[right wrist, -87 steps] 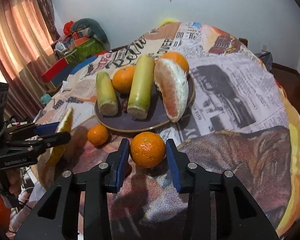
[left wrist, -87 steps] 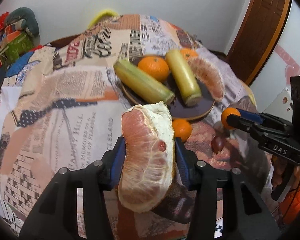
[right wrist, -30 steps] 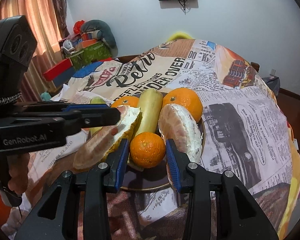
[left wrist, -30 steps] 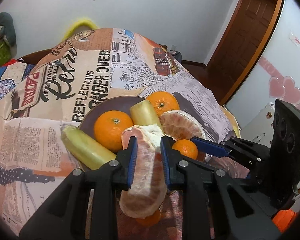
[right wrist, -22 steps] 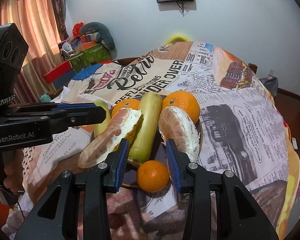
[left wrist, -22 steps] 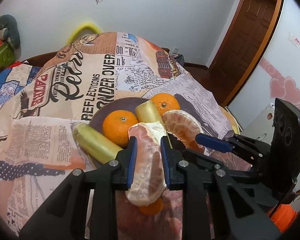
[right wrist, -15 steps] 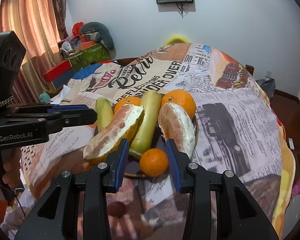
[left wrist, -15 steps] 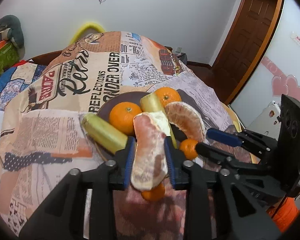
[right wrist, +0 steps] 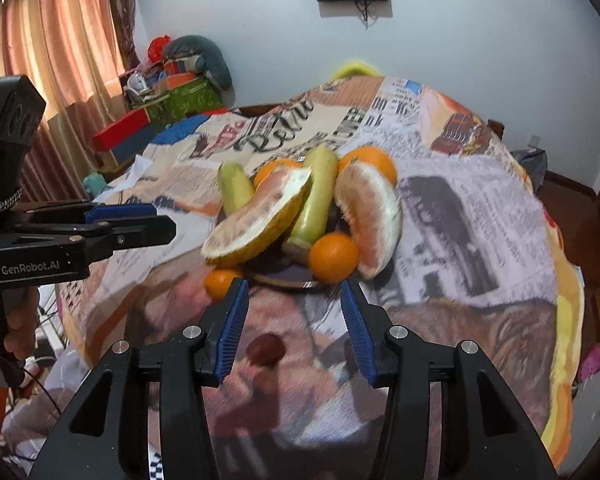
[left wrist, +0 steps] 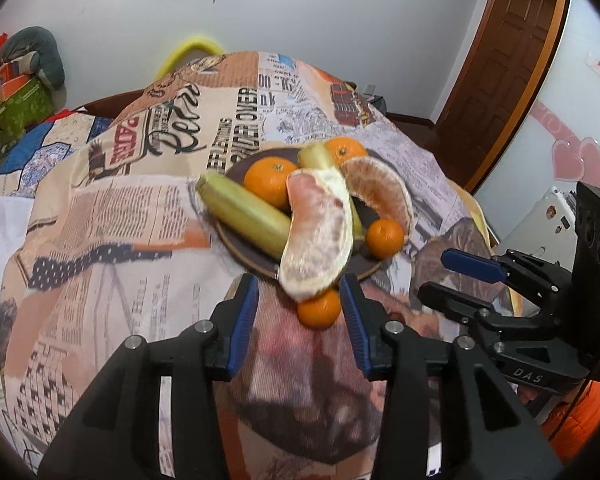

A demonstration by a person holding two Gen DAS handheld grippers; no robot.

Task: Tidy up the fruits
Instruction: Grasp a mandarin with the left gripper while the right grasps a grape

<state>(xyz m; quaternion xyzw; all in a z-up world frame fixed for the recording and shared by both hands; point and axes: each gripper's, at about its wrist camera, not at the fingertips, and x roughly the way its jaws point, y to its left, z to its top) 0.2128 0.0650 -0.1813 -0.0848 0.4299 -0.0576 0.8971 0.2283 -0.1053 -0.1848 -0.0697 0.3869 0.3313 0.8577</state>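
- Pomelo wedge (left wrist: 318,236) now lies on the dark plate (left wrist: 236,168), leaning across the long green stalk (left wrist: 244,210) in the middle, its near tip overhanging the plate's near rim; a second pomelo wedge (left wrist: 380,190) sits along the plate's right side.
- Small orange (right wrist: 334,257) rests at the near rim of the plate, touching the right-hand wedge; a second ago it was between the right tool's pads.
- Another small orange (left wrist: 319,308) is off the plate, on the newspaper-print cloth (left wrist: 140,208) just under the overhanging wedge tip, and a small dark red fruit (right wrist: 266,349) lies nearer on the cloth.
- Left gripper (left wrist: 298,318) has just been opening: its blue pads stand apart, clear of the wedge they pinched a second ago, and they hold nothing; the loose orange only shows in the gap beyond them.
- Right gripper (right wrist: 292,322) has likewise just been opening and is empty, with only cloth and the dark fruit showing between its pads.
- Both tools sit farther back from the plate than a second ago, so the plate looks smaller in each wrist view.
- Two deliveries look finished, by my reading; the orange and the dark fruit on the cloth seem the remaining pieces.
- Overhanging wedge could slide off the rim if it gets bumped during the next pickup.
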